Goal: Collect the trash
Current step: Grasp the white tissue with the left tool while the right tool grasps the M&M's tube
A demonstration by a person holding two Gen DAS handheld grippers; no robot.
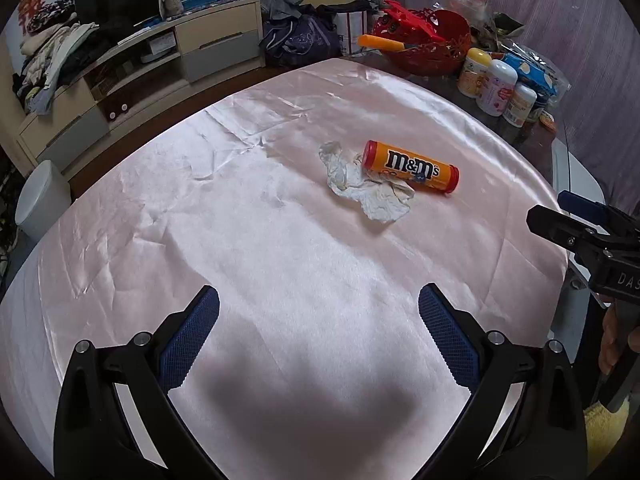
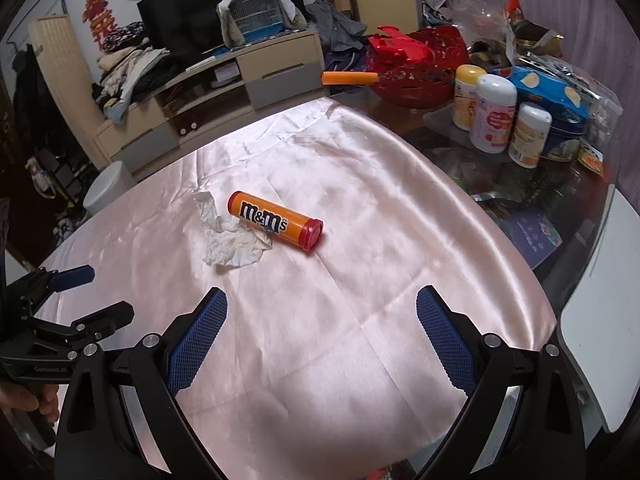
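While both grippers' fingers (image 2: 444, 340) are spread wide and empty, the M&M's tube (image 2: 276, 221) is seen lying ahead, its long axis crosswise, touching crumpled tissue (image 2: 232, 240).

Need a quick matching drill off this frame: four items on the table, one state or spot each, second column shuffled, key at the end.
Things:
1. candy tube
2. crumpled tissue
3. red basket
4. left claw

States or places:
A. open, holding nothing
B. lying on its side on the pink cloth
C. at the far edge of the table, an orange handle sticking out
D. white, wrinkled, touching the tube

Pairs: 1-B, 2-D, 3-C, 4-A
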